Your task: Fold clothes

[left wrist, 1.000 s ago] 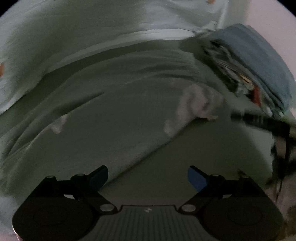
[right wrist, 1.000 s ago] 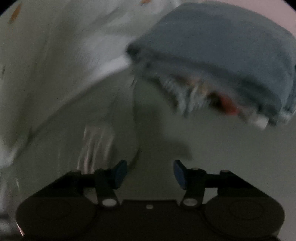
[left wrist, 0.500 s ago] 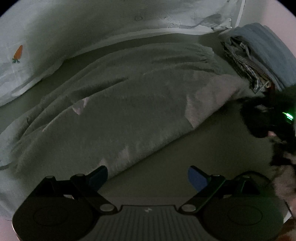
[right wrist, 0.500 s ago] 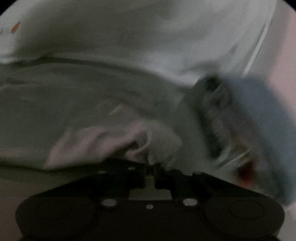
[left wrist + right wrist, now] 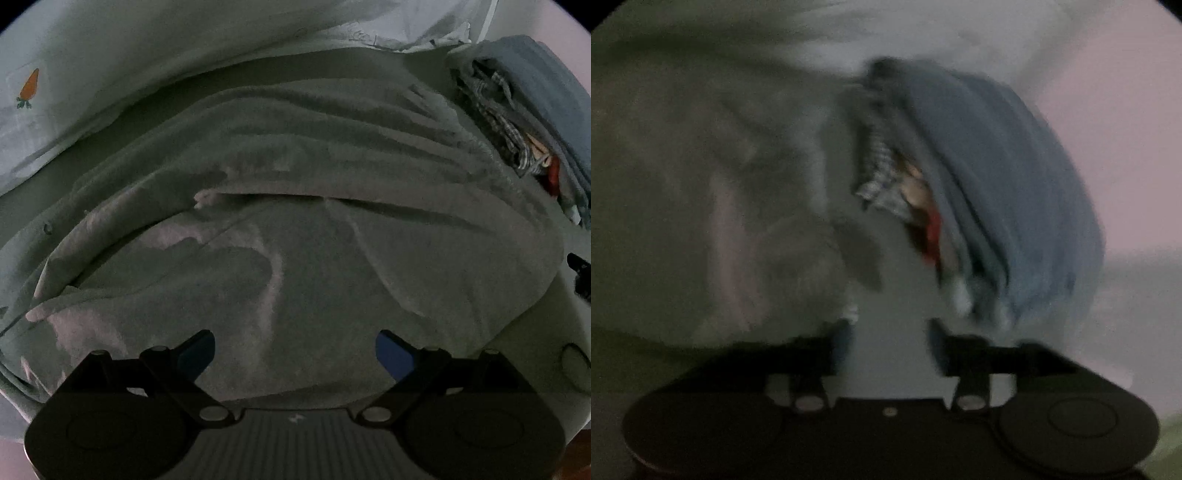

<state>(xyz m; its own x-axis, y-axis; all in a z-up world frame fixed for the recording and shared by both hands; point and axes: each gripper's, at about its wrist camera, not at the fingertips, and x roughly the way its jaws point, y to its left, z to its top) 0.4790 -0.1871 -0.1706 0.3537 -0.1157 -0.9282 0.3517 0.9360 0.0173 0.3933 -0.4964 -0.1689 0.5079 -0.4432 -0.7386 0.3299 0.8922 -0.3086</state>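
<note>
A grey fleece garment (image 5: 295, 229) lies spread on the bed, its near part folded over into a second layer. My left gripper (image 5: 295, 350) is open and empty, its blue pads just above the garment's near edge. In the blurred right wrist view the garment (image 5: 720, 206) lies to the left. My right gripper (image 5: 890, 343) is open and empty over bare sheet, beside the garment's right edge.
A stack of folded clothes with a blue item on top (image 5: 535, 110) sits at the right, also shown in the right wrist view (image 5: 997, 192). A white pillow with a carrot print (image 5: 29, 88) lies at the back left. A pink wall (image 5: 1108, 129) is behind.
The right gripper, shut on the garment's corner half a second ago, has opened and let go. The garment's right part now lies folded over. The left gripper moved forward over the garment.
</note>
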